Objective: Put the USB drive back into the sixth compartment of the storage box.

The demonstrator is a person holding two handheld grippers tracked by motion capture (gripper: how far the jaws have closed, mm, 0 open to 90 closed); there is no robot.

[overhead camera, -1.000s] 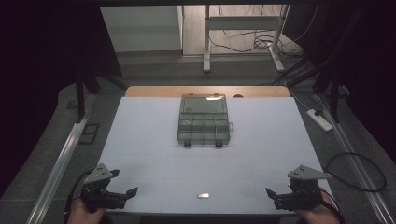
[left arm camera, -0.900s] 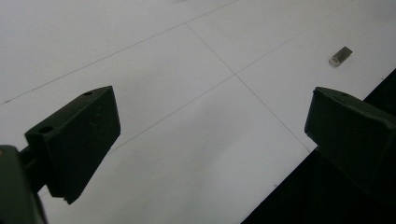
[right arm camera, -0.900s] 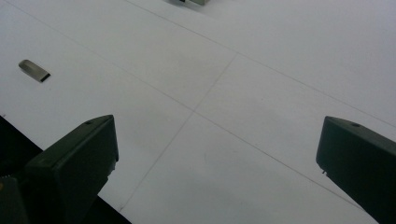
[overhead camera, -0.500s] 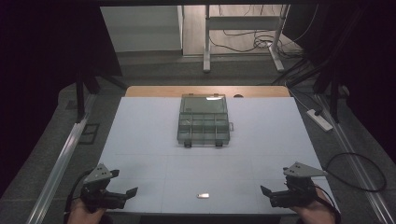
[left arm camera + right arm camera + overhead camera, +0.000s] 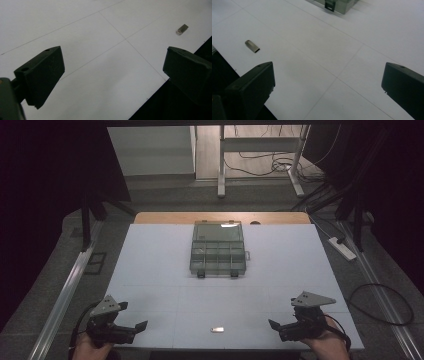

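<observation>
White surface [image 5: 165, 270], faint grid lines across it, wood strip along its far edge, dark floor around it with cables and desk legs behind.

Landmark: clear compartment box [image 5: 218, 249]. It sits centred on the far half of the surface, lid shut as far as I can tell, two dark latches on its near edge. Contents not readable. In the right gripper view one latch and a box corner [image 5: 339, 5] show at the top edge.

Left tool [image 5: 135, 327]: well apart from the box, near and left of it, at the near-left corner of the surface. Person's hand holds it from below, grey plate on top. Jaws wide apart, nothing between them; in the left gripper view [image 5: 112, 72] they straddle the near edge of the surface.

Right tool [image 5: 276, 326]: well apart from the box, near and right of it, at the near-right corner. Also spread wide and empty; in the right gripper view [image 5: 328, 82] bare surface lies between the jaws.

Small metal piece [image 5: 216, 329]: flat, silvery, lying on the surface straight toward the near edge from the box, roughly midway between the two tools, touching neither. Left gripper view has it upper right [image 5: 182, 29]; right gripper view has it upper left [image 5: 252, 46].
</observation>
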